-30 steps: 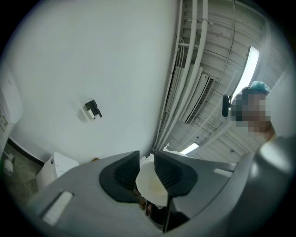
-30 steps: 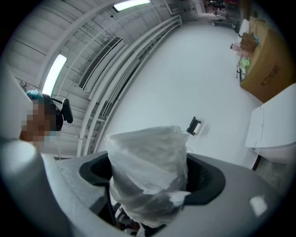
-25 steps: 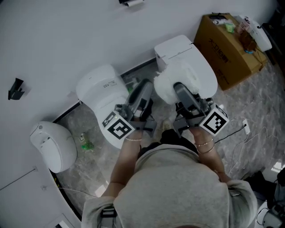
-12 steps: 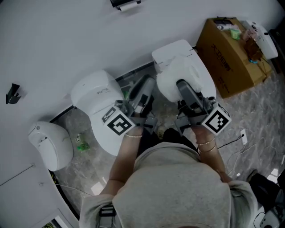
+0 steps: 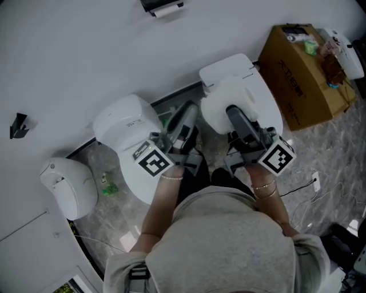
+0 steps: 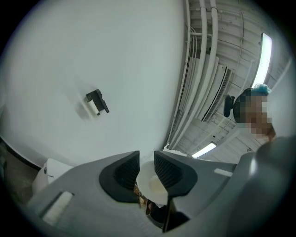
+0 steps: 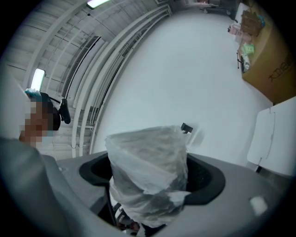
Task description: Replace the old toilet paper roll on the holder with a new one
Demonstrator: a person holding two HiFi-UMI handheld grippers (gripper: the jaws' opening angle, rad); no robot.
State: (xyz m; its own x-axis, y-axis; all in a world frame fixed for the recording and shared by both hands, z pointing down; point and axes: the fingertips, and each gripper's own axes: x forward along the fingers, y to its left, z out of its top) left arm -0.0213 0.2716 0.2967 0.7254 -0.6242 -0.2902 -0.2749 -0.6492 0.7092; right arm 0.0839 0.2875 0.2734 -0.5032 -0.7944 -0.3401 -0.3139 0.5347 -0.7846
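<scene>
The plastic-wrapped new roll (image 7: 145,157) is clamped in the right tool (image 7: 150,179), well apart from the wall holder (image 5: 163,7), which bears a white roll. The left tool (image 6: 146,163) is closed on a thin white fold (image 6: 149,183), seemingly the wrap. Stripping it looks next, which calls for pulling the tools apart. The cardboard box (image 5: 303,74) holds small packets.

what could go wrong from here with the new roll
1. The wrapped roll in the right gripper sits in thin, probably slick plastic and could slip toward the toilets below.
2. The left gripper is shut on a white scrap, so neither is free for the roll on the holder.
</scene>
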